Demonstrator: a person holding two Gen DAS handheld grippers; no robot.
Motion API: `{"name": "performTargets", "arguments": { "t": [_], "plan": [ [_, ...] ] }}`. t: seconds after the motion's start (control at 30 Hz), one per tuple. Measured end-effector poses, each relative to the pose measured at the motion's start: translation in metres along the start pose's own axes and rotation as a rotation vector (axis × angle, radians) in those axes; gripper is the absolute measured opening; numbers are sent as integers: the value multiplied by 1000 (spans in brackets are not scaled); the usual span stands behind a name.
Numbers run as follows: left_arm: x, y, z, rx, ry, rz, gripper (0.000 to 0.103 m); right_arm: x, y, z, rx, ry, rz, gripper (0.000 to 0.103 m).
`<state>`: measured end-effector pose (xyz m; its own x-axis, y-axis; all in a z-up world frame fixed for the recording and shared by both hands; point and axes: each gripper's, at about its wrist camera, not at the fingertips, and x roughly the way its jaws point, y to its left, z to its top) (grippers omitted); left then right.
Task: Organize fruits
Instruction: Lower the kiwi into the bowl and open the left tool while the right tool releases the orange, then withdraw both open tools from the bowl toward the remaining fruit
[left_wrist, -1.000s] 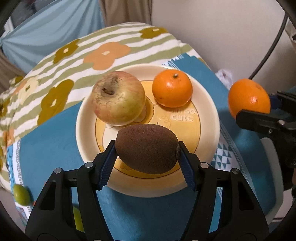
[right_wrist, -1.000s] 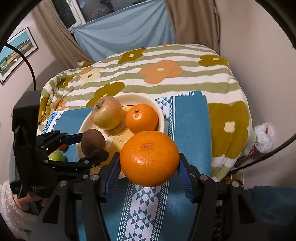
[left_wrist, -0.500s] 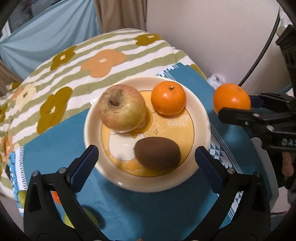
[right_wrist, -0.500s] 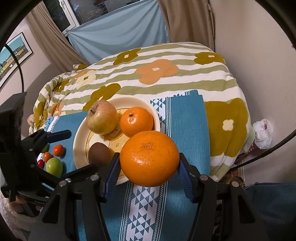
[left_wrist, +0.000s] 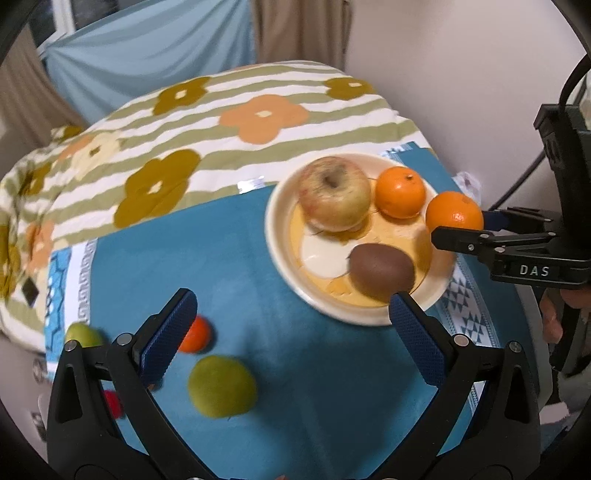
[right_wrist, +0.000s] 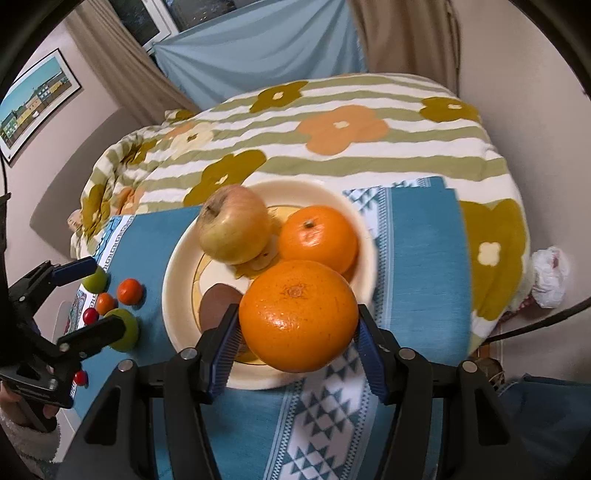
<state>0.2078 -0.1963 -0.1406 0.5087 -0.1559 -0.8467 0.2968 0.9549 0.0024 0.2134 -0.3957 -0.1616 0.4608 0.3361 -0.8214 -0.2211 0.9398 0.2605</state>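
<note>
Three fruits on the cream plate: one apple at its far edge, one mandarin just beside the apple, one kiwi at the near edge. Plate set on the teal cloth, toward the cloth's far right corner, over a floral-striped blanket.

Left gripper: jaws spread wide, nothing between the blue pads, held above the cloth's near edge. Loose fruit near the cloth's left edge, counted in the right wrist view: two green fruits, the larger partly behind a left-gripper finger and the smaller farther back; two small orange fruits, one smaller than the other; two small red fruits, kind not discernible. Left wrist view blurred here.

Right gripper: clamped on one large orange, pads pressed to both sides, stem scar upward. Orange held above the plate's near right rim, apart from the plate; kiwi partly hidden behind it in the right wrist view.

One framed picture on the wall, left. One crumpled white bag beyond the blanket's right edge.
</note>
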Motion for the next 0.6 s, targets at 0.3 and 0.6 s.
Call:
{"name": "performTargets", "arguments": {
  "t": [0.3,0.6],
  "plan": [
    [-11,22,-28,-86,10,47,103,16,5,-1,11,37,26,56],
    [-25,25,-46,-139,-6,49,103,-9,13,-3,-30,-59,8,98]
  ]
}}
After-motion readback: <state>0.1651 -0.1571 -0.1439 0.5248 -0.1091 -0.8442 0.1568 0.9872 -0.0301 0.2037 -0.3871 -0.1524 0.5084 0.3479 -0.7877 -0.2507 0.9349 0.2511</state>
